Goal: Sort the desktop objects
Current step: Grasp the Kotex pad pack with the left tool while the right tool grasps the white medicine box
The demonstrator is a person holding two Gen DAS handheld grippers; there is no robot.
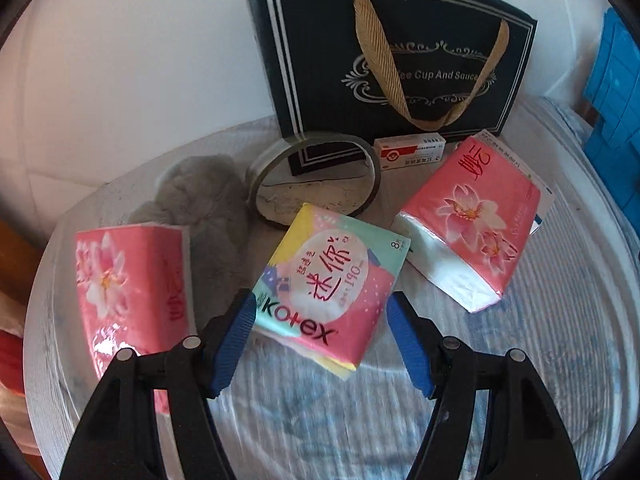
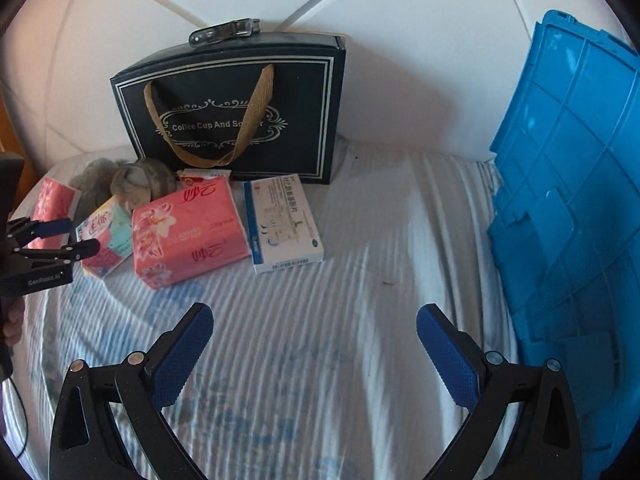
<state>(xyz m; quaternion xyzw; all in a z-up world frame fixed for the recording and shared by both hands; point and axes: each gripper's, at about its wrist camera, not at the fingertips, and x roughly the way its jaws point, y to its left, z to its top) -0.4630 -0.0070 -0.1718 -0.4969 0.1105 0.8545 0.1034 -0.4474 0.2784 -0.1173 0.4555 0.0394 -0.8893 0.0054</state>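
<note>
Now, Kotex pack (image 1: 326, 284) between left tool (image 1: 321, 338) fingers.

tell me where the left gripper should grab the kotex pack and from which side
Grip the Kotex pack across its two long side edges near the logo end, coming from that near end. The left gripper is open and already straddles that end; the pack looks soft and narrow enough to fit.

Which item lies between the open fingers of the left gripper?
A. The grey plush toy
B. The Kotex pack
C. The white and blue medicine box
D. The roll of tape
B: in the left wrist view, the left gripper has its fingers spread on either side of the Kotex pack.
</note>
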